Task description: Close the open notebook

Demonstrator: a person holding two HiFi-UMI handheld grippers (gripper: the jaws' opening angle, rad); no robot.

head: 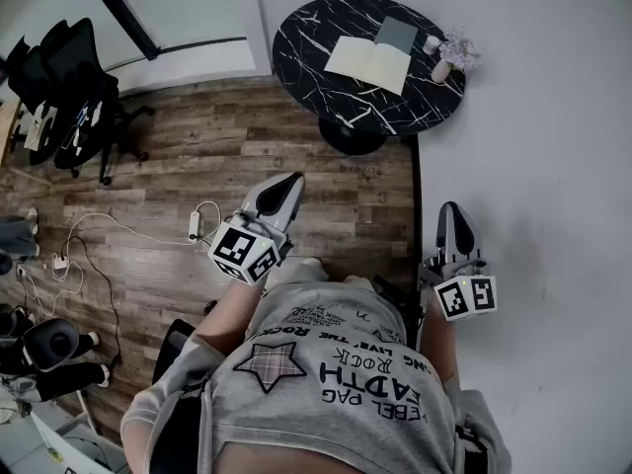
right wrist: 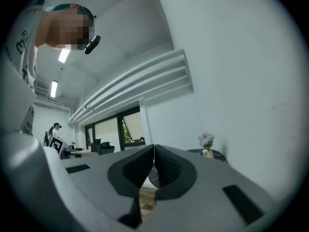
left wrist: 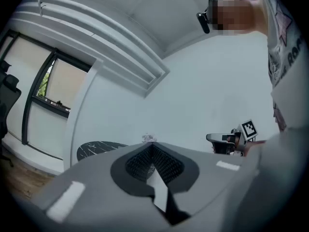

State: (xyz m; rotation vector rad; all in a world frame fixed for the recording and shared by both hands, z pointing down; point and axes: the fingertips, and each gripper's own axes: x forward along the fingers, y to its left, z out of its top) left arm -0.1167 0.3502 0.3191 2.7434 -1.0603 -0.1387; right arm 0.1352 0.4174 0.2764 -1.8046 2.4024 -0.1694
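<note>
Looking down in the head view, the open notebook (head: 367, 63) is being shown lying flat on a round black table (head: 306, 38), well away across the wooden floor (head: 247, 156). A small vase of flowers (head: 441, 70) is standing just beside it. That vase is being judged the main risk, since it could be knocked over by a swinging cover or a careless gripper. The left gripper (head: 288, 188) and right gripper (head: 452, 213) are being held level near the person's waist, pointing toward the table.

In the left gripper view, the jaws are being pressed together, with nothing gripped.

In the right gripper view, the jaws are likewise being clenched on nothing, and would probably need parting to catch the cover.
</note>
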